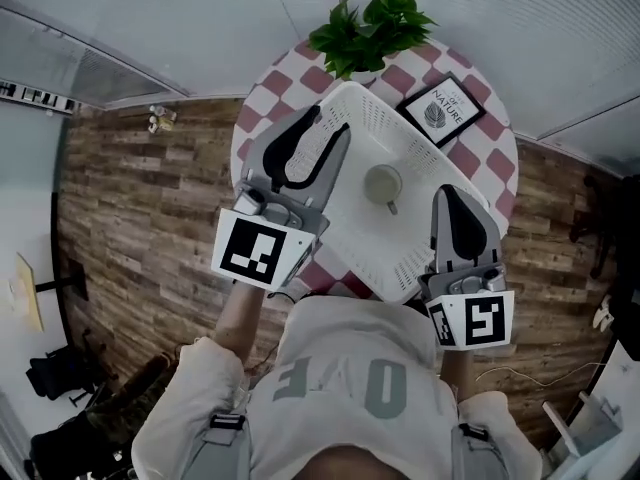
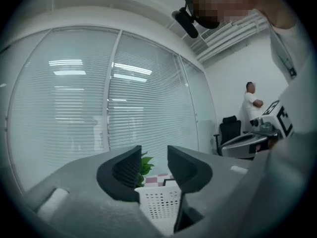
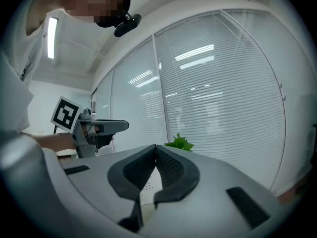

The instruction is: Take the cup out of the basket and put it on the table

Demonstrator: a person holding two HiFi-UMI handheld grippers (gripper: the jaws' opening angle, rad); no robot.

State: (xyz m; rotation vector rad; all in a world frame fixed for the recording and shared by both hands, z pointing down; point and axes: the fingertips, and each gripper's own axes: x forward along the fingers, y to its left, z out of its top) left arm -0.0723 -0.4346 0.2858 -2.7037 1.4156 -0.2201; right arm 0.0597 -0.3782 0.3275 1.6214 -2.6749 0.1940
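Observation:
A pale cup (image 1: 383, 184) stands inside the white perforated basket (image 1: 392, 118) on the round checkered table (image 1: 484, 160). My left gripper (image 1: 328, 124) hangs over the basket's left rim, raised above it. Its jaws stand apart in the left gripper view, so the left gripper (image 2: 154, 155) is open with nothing between them; the basket (image 2: 158, 205) shows below. My right gripper (image 1: 447, 194) is over the basket's right side, to the right of the cup. The right gripper (image 3: 156, 150) has its tips touching and holds nothing. Neither gripper touches the cup.
A potted green plant (image 1: 368, 28) stands at the table's far edge, with a framed picture (image 1: 447, 108) lying beside the basket on the right. Wood-plank floor surrounds the table. Blinds cover the windows behind. A person (image 2: 252, 103) stands far off near an office chair (image 2: 229, 130).

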